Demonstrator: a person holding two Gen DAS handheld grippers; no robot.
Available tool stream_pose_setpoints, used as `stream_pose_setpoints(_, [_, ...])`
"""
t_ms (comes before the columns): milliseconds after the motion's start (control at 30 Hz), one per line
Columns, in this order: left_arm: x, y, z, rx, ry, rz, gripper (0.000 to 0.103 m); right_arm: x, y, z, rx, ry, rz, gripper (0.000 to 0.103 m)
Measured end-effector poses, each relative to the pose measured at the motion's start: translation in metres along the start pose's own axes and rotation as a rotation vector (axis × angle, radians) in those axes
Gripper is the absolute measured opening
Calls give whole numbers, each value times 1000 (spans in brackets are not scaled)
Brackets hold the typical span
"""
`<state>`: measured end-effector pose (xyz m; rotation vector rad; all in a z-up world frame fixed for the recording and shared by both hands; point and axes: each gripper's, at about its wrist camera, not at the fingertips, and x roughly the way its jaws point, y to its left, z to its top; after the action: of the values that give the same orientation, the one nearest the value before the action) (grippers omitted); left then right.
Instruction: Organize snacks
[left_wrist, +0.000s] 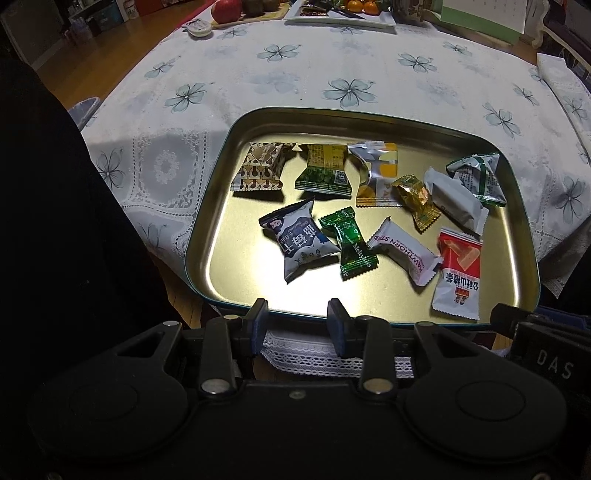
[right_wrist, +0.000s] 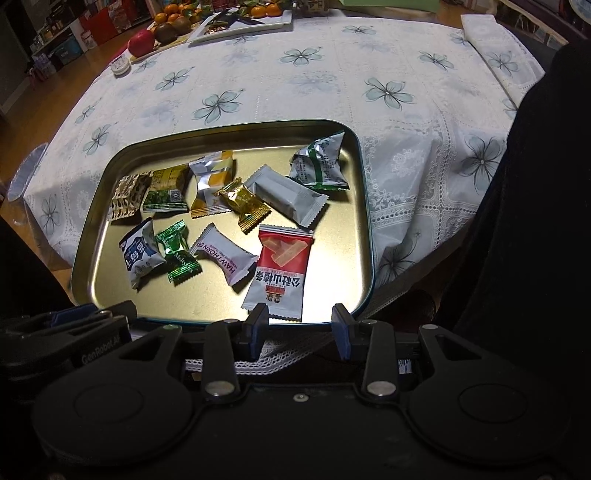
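A gold metal tray (left_wrist: 221, 206) (right_wrist: 96, 236) sits at the table's near edge and holds several wrapped snacks. Among them are a red and white packet (left_wrist: 458, 273) (right_wrist: 280, 269), a white hawthorn packet (left_wrist: 406, 254) (right_wrist: 225, 254), a green candy (left_wrist: 349, 243) (right_wrist: 177, 251) and a blue and white packet (left_wrist: 299, 240) (right_wrist: 140, 254). My left gripper (left_wrist: 299, 314) is open and empty just before the tray's near rim. My right gripper (right_wrist: 301, 317) is open and empty at the tray's near right corner, by the red packet.
The table wears a white flowered cloth (left_wrist: 295, 74) (right_wrist: 332, 81) with a lace hem. At the far edge stand a board with an apple (right_wrist: 142, 40), a white plate with oranges (right_wrist: 255, 14) and a small white tub (left_wrist: 199, 27). Dark sleeves flank both views.
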<state>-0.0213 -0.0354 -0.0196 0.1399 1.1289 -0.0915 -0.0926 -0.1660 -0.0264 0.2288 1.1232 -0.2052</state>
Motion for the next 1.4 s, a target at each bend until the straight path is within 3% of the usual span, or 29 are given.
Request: stream_pose_setpoints(1400, [3,1,-6,-14,29,-15,45,10,-1,-1,-6,59,-7,40])
